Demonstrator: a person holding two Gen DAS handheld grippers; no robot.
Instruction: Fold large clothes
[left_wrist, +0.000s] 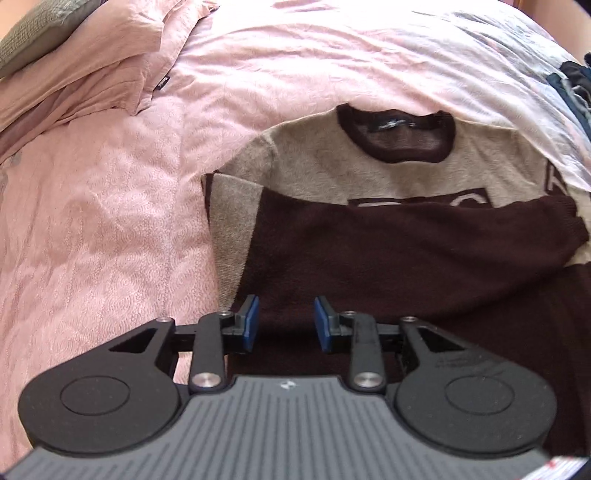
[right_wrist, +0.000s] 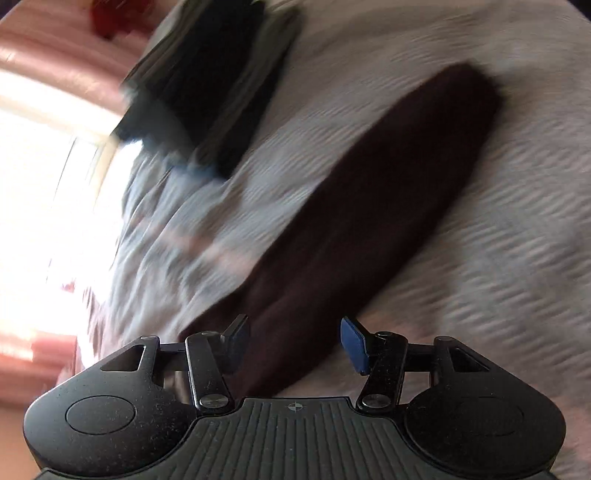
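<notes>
A maroon and beige sweater (left_wrist: 369, 177) lies flat on the pink bed cover, collar at the far end. One maroon sleeve (left_wrist: 424, 240) is folded across its chest. My left gripper (left_wrist: 284, 323) hovers over the sweater's dark lower body, jaws open a little, nothing between the blue pads. In the blurred right wrist view, a long maroon sleeve (right_wrist: 369, 206) stretches away over the pale cover. My right gripper (right_wrist: 293, 343) stands open above its near end, and nothing is gripped.
The pink bed cover (left_wrist: 92, 229) fills the left. A crumpled pink garment (left_wrist: 110, 66) and a grey one (left_wrist: 40, 29) lie at the far left. Dark clothes (left_wrist: 572, 88) sit at the right edge. A dark folded pile (right_wrist: 207, 88) lies beyond the sleeve, and a bright window (right_wrist: 44, 177) is on the left.
</notes>
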